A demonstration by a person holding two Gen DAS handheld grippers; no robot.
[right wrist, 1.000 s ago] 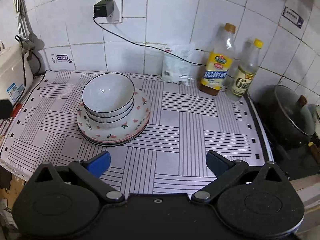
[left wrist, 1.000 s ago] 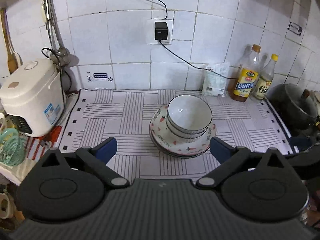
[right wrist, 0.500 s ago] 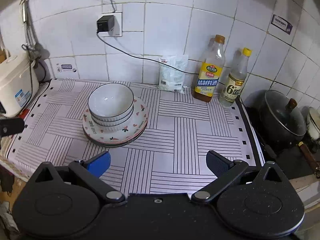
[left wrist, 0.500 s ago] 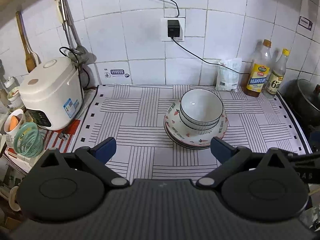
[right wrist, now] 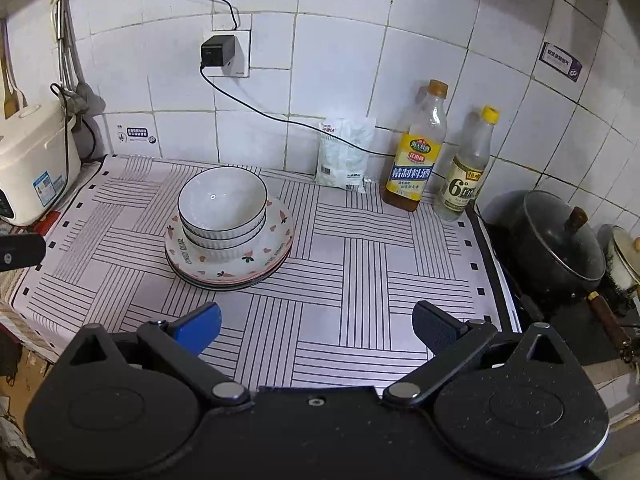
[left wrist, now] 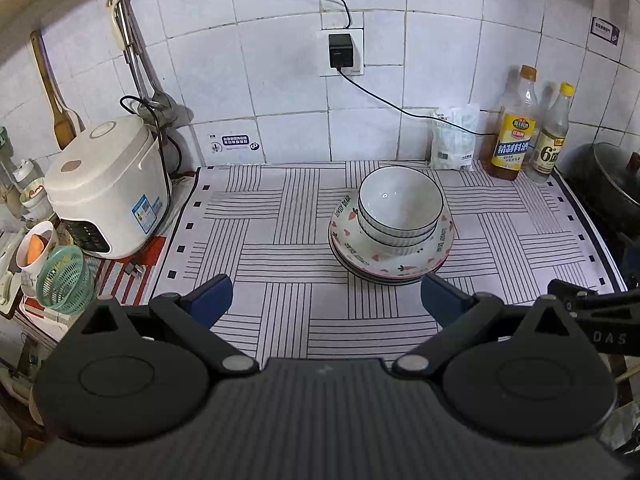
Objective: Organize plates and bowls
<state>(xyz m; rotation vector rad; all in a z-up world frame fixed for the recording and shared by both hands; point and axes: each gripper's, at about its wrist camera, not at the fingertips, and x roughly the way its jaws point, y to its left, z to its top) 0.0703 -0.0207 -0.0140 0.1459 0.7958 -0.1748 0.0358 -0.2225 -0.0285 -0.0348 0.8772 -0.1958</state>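
- A stack of white ribbed ceramic bowls with dark rims [left wrist: 400,212] is seen nested on a stack of shallow white plates printed with pink hearts and carrots [left wrist: 394,258], the plates resting on a white mat patterned with black line blocks [left wrist: 280,240] that covers the counter.
- The left gripper [left wrist: 326,300] is held above the near edge of the mat with its jaws spread wide; nothing is gripped, and its blue-padded fingers [left wrist: 210,298] are kept apart from the plates, though the right-hand finger is seen just beside the near rim of the plate stack.
- The right gripper [right wrist: 316,326] is likewise held wide open and empty over the near part of the mat, with the plates [right wrist: 230,256] and bowls [right wrist: 222,208] lying ahead and to its left, well clear of its fingers [right wrist: 198,328].
- A white rice cooker [left wrist: 106,184] is placed at the left end of the mat, by the tiled wall.
- A white packet [right wrist: 346,154], a yellow-labelled bottle with brown liquid [right wrist: 416,156] and a clear bottle with a yellow cap [right wrist: 466,172] are lined up against the back wall to the right of the stack.
- A black lidded pot [right wrist: 556,240] is set on the stove beyond the right edge of the mat.
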